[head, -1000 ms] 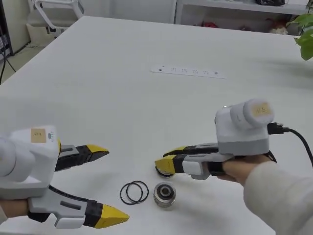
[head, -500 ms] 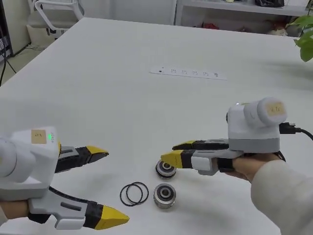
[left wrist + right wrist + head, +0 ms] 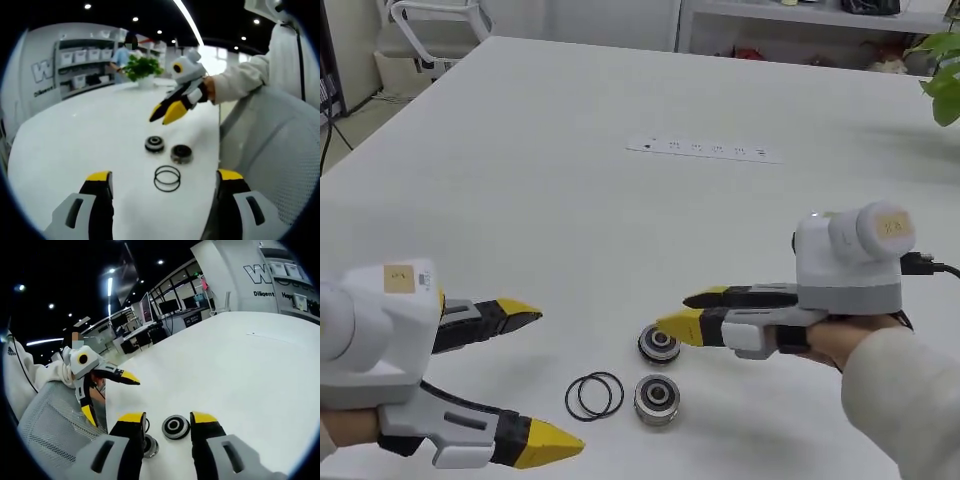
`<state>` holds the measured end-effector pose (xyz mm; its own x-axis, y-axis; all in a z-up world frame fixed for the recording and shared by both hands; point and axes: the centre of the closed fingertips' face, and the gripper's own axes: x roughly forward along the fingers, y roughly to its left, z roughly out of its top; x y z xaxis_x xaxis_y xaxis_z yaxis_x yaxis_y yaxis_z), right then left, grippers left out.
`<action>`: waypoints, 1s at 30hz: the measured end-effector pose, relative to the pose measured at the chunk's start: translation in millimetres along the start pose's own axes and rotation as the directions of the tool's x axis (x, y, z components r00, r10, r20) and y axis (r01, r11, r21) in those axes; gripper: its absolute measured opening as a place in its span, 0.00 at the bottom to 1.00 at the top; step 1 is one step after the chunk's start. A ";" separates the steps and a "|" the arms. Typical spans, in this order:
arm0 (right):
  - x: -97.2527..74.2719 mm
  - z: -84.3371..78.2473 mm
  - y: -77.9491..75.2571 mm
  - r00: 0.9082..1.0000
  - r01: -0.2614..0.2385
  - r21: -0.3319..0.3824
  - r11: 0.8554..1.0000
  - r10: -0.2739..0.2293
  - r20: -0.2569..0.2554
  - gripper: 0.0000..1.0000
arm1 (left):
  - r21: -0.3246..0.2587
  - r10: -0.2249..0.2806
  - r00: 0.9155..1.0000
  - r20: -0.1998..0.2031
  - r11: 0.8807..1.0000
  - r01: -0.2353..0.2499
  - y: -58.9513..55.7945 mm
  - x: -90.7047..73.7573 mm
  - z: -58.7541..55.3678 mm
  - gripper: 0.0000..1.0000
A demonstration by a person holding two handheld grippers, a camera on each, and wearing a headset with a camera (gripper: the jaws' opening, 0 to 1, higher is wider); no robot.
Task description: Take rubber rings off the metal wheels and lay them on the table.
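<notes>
Two small metal wheels lie on the white table (image 3: 570, 200), one (image 3: 659, 343) behind the other (image 3: 657, 396). Two thin black rubber rings (image 3: 594, 393) lie overlapping just left of the nearer wheel. My right gripper (image 3: 682, 312) hovers open just right of the farther wheel, holding nothing. My left gripper (image 3: 540, 378) stands wide open at the lower left, its jaws pointing toward the rings. In the left gripper view the rings (image 3: 167, 178) lie before the wheels (image 3: 154, 144) (image 3: 181, 153). In the right gripper view one wheel (image 3: 175, 426) sits between the jaws' tips, ahead of them.
A white power strip (image 3: 705, 147) lies flat at mid-table, far behind the wheels. A green plant (image 3: 945, 70) stands at the far right edge. A chair (image 3: 430, 25) and shelves stand beyond the table. The right gripper's cable (image 3: 932, 268) trails off right.
My right gripper has drawn back to the right and slightly up, uncovering the farther wheel that its jaw tips were over. The left gripper, rings and nearer wheel have stayed put.
</notes>
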<state>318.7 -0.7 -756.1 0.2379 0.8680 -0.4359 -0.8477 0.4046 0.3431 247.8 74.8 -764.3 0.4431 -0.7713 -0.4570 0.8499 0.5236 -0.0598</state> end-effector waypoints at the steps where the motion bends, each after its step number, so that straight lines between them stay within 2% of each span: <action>1: 0.0 -0.7 -0.4 1.000 0.000 0.000 1.000 0.000 -0.002 0.32 | -0.003 0.001 1.000 0.003 1.000 -0.001 0.2 -0.1 0.4 0.86; 11: 0.5 -2.5 -3.3 1.000 0.008 -0.002 1.000 -0.008 -0.010 0.32 | -0.011 0.013 1.000 0.020 1.000 -0.013 3.7 -1.3 4.3 0.86; 15: 1.1 -5.0 -3.9 1.000 0.010 -0.009 1.000 -0.010 -0.021 0.32 | -0.017 0.014 0.999 0.047 1.000 -0.013 5.6 -2.0 12.6 0.87; 18: 1.2 -5.4 -3.0 1.000 0.010 -0.011 1.000 -0.010 -0.024 0.32 | -0.011 0.005 0.999 0.040 1.000 -0.005 5.0 -0.6 15.1 0.87; 22: 1.1 -4.7 -2.5 1.000 0.012 -0.013 1.000 -0.012 -0.021 0.31 | 0.018 -0.013 0.999 0.036 1.000 0.012 4.5 -0.7 24.8 0.88; 25: 1.2 -4.1 -1.9 1.000 0.009 -0.014 1.000 -0.010 -0.019 0.31 | 0.033 -0.021 0.999 0.037 0.999 0.019 9.6 -1.7 34.9 0.88; 30: 0.8 -2.4 -3.4 1.000 0.008 -0.017 1.000 -0.008 -0.013 0.30 | 0.070 -0.008 0.999 0.045 0.998 0.005 20.8 -2.4 52.8 0.88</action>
<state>320.7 -2.1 -759.6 0.2387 0.8607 -0.4497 -0.8536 0.4067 0.3254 279.4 68.5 -717.6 0.4484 -0.7910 -0.4164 0.8699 0.4932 -0.0002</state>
